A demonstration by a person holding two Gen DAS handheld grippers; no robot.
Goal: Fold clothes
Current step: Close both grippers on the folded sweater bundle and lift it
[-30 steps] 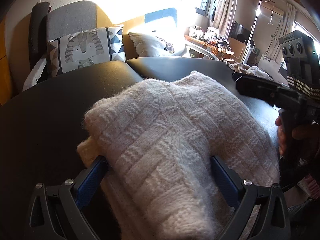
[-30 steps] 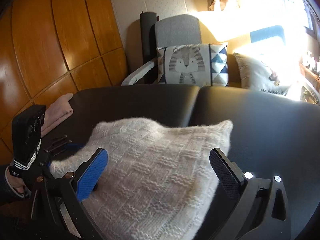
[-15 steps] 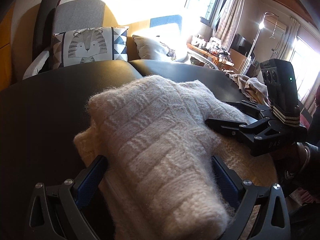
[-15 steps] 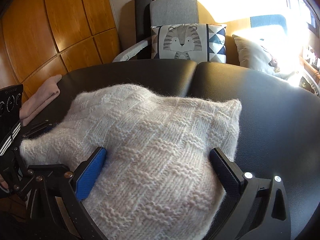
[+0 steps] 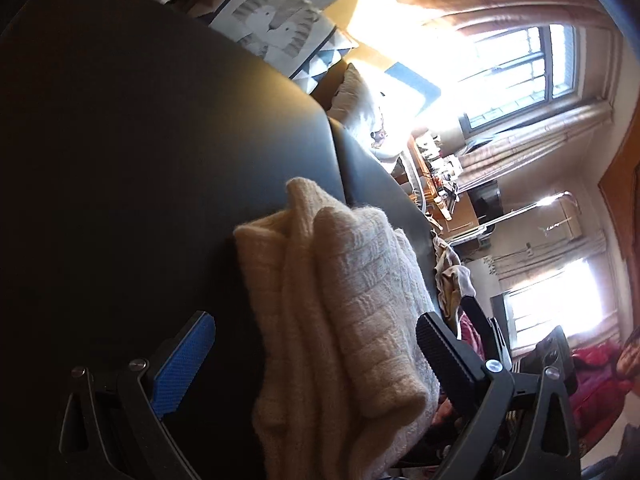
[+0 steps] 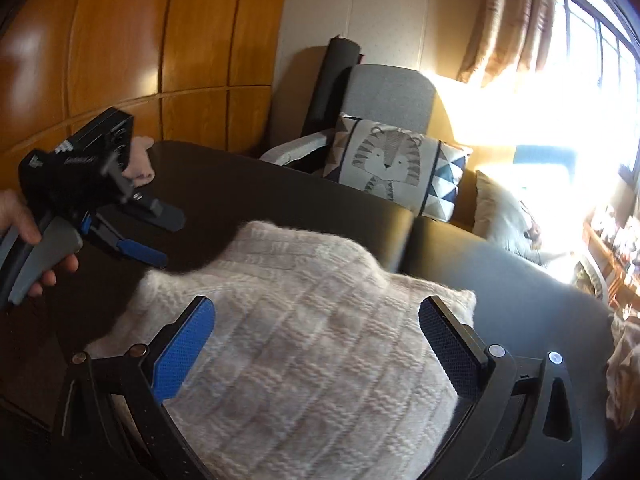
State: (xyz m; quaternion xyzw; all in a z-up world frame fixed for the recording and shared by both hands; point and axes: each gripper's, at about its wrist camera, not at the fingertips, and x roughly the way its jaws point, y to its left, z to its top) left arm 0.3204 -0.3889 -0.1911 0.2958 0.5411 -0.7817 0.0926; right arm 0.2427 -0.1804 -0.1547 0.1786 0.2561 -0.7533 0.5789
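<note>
Left gripper [image 6: 160, 236] hanging above the left part of the black desk [image 6: 248, 196], lifted clear of the surface, jaws spread wide with nothing between them; blue pad on one finger, black pad on the other. Being held by a bare hand [image 6: 24, 240] wrapped around the grey handle. In its own wrist view, left gripper [image 5: 312, 360] looking along a strongly tilted scene, fingers parted on either side of the garment without pinching it.

Right gripper [image 6: 316, 344] hovering low at the near edge of the desk, jaws likewise wide apart, framing the knit between blue and black pads; whether the pads are touching the wool cannot be told.

Cream knitted sweater [image 6: 304, 320] lying folded into a thick bundle on the desk, near its front edge and across the seam between the two dark panels. In the left wrist view, sweater [image 5: 340, 312] showing several stacked layers with rounded folded edges.

Pink folded cloth [image 6: 140, 160] resting at the far left edge of the desk, partly hidden behind the left gripper. Tiger-print cushion [image 6: 396, 164] leaning on a grey armchair [image 6: 384, 92] just beyond the far edge. Crumpled clothes [image 5: 452, 276] sitting past the right edge. Wooden wall panels [image 6: 120, 40] standing behind, curtained window [image 6: 580, 40] glaring on the right.
</note>
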